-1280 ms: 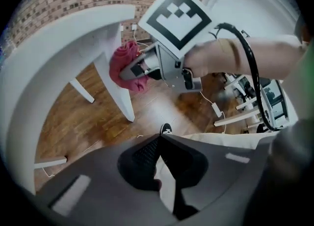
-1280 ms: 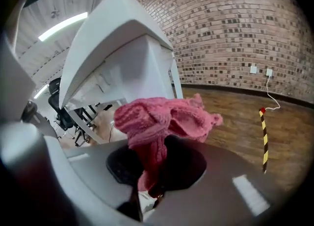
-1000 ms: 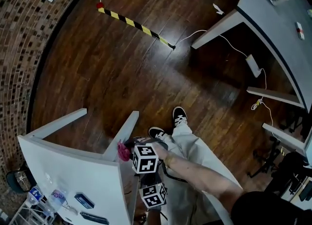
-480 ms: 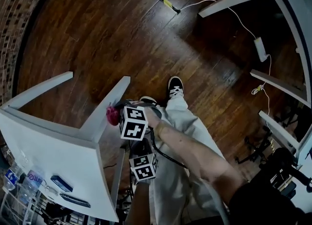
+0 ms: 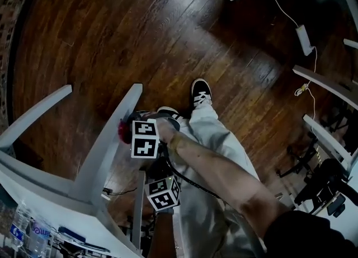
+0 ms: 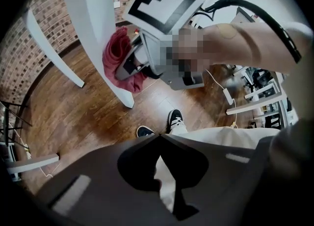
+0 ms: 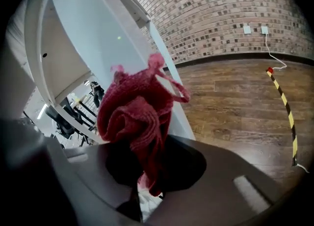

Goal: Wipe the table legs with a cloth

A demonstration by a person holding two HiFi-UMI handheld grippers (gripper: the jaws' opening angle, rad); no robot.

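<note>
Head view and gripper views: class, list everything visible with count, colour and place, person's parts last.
red knitted cloth: one, red, at the nearer table leg
slanted white table legs: two, white, head view's left
dark wooden plank floor: one, brown, under everything
brick wall: one, brown, beyond the floor
striped tape strip: one, yellow-black, on floor
white cable with adapter block: one, white, on floor, upper right
sneakers: two, black-white, on floor
trousers: one pair, beige
left tongs: one, dark, shut, empty
right tongs: one, dark, shut on the cloth
</note>
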